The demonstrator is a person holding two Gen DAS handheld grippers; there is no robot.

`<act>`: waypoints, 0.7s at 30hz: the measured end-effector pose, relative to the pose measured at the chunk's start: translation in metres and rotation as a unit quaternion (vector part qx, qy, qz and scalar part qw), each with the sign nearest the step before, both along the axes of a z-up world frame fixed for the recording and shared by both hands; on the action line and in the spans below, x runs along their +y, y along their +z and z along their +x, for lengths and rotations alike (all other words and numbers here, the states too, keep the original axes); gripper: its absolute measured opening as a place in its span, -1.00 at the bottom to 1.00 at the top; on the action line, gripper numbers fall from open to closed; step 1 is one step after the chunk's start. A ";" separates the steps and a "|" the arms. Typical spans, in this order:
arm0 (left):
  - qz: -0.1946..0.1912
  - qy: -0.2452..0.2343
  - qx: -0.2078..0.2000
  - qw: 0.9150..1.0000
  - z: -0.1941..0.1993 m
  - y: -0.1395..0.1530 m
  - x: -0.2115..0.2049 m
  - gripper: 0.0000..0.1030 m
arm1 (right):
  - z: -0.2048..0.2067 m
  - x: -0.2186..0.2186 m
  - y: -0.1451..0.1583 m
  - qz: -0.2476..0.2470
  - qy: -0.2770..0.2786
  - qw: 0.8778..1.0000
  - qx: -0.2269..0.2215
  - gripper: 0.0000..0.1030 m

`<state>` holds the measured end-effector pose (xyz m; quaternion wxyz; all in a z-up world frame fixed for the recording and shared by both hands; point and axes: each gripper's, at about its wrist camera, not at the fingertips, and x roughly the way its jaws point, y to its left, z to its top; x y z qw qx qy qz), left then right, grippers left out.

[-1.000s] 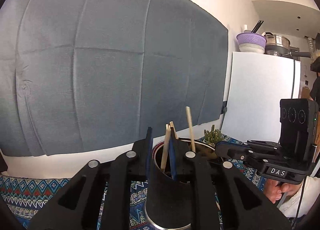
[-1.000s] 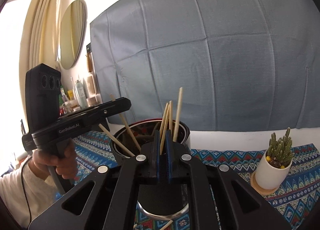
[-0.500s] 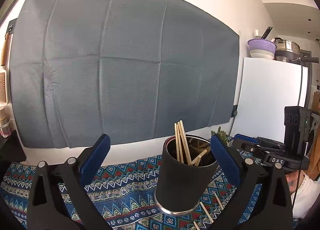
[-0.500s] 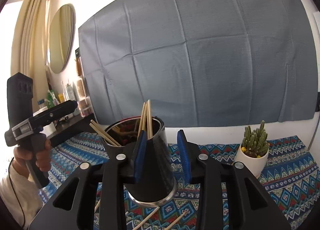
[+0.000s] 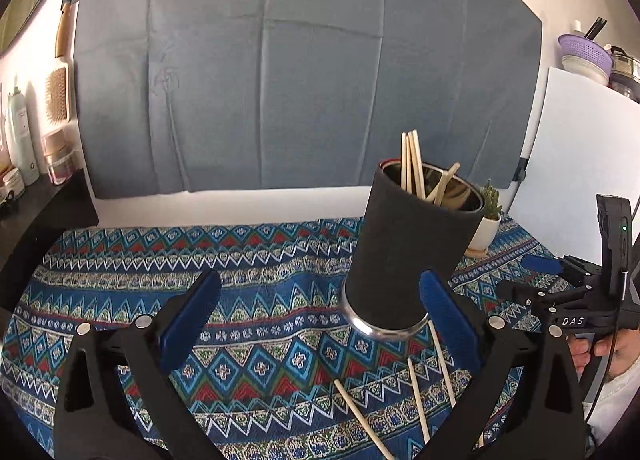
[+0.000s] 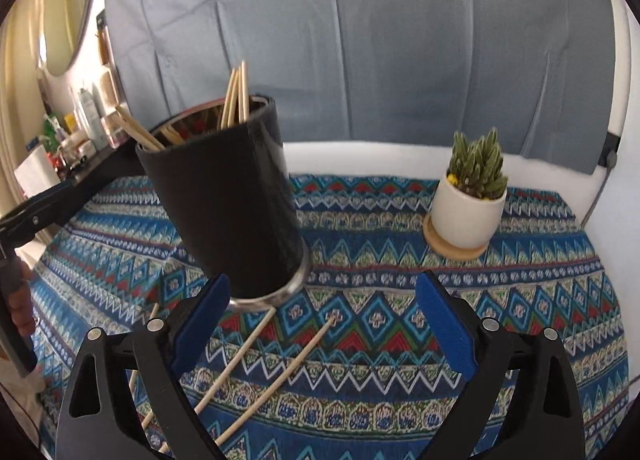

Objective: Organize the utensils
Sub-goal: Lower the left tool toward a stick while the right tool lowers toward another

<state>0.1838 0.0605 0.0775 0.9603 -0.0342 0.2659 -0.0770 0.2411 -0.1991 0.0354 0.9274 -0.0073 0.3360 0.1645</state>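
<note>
A black cylindrical holder point(image 5: 408, 252) with a steel base stands on the patterned cloth and holds several wooden chopsticks point(image 5: 414, 164). It also shows in the right wrist view point(image 6: 228, 204). Loose chopsticks point(image 5: 418, 400) lie on the cloth in front of it, seen too in the right wrist view point(image 6: 276, 380). My left gripper point(image 5: 320, 316) is open and empty, just left of the holder. My right gripper point(image 6: 322, 320) is open and empty, above the loose chopsticks, right of the holder. The right gripper also shows at the right edge of the left wrist view point(image 5: 536, 272).
A small cactus in a white pot point(image 6: 470, 196) stands on a wooden coaster at the back right. A grey cloth point(image 5: 300, 80) hangs on the wall behind. Bottles and jars point(image 5: 24, 148) crowd a dark shelf on the left. A white fridge point(image 5: 580, 148) is at right.
Both grippers have opened, let go of chopsticks now standing in the holder, and pulled back and up from it. More of the cloth and the loose chopsticks now show.
</note>
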 end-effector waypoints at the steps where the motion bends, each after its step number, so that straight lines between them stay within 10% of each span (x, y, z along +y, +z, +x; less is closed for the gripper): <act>1: 0.007 0.003 0.010 1.000 0.000 -0.007 -0.002 0.89 | 0.002 0.000 -0.007 0.002 0.001 1.000 0.020 0.74; 8: 0.018 0.011 0.093 0.995 0.003 -0.051 -0.003 0.89 | 0.008 0.000 -0.046 0.002 -0.023 0.994 0.107 0.74; 21: 0.017 -0.004 0.189 0.982 0.001 -0.103 -0.020 0.89 | 0.004 0.002 -0.072 -0.033 -0.048 0.993 0.101 0.76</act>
